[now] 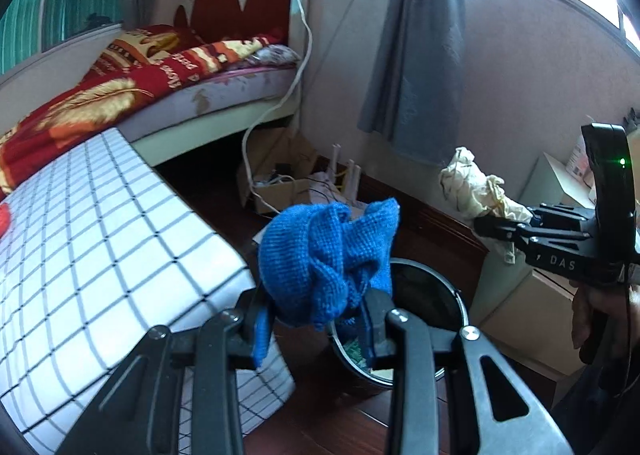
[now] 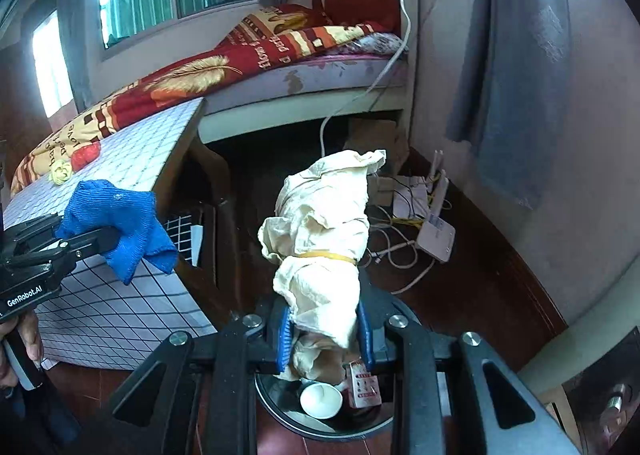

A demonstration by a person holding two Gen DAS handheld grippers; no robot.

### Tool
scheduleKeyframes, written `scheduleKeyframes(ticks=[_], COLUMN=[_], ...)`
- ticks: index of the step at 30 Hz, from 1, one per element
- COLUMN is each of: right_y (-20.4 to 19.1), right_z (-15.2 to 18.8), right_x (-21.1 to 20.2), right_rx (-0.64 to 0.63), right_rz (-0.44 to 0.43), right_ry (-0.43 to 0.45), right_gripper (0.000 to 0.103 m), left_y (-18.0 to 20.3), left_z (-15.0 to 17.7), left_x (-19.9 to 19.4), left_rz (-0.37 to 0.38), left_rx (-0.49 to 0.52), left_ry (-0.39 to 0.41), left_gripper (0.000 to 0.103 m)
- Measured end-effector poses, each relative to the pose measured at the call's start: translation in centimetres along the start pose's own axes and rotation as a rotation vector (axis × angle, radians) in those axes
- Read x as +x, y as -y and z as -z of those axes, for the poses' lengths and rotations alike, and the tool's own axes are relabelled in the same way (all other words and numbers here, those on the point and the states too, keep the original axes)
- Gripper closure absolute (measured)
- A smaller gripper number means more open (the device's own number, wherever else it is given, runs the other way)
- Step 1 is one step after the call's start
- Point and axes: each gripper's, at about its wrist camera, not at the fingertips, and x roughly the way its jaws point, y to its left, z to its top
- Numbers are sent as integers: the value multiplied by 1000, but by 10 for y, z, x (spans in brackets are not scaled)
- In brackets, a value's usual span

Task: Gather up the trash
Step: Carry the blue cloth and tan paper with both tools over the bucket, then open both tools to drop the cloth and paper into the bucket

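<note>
Bedroom floor of dark wood carries a round black trash bin (image 1: pixel 424 319) beside a grid-pattern covered table (image 1: pixel 100 239). Left gripper (image 1: pixel 316 319) is clamped on a blue knitted cloth (image 1: pixel 324 255) just above the bin's rim. Right gripper (image 2: pixel 326 339) is clamped on a crumpled cream paper bundle (image 2: pixel 324 235), directly over the bin, which holds a white cup (image 2: pixel 320 399) and a small carton (image 2: pixel 364 387).

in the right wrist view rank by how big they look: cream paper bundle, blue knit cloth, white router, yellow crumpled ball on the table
1. cream paper bundle, though it is nearest the camera
2. blue knit cloth
3. white router
4. yellow crumpled ball
</note>
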Motion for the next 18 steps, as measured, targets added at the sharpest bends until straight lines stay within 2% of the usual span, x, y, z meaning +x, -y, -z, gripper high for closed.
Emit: scheduleKeyframes(ticks=[11, 18], right_y=[26, 41], right_z=[40, 63], right_x=[17, 39], right_rx=[0, -4], right_rz=[17, 3], right_ry=[-80, -150], right_gripper=[75, 75], left_y=[42, 57], left_z=[15, 27], left_x=[49, 83], left_rz=[84, 118], left_rx=[22, 31], left_ry=[-44, -112], left_gripper=[67, 67])
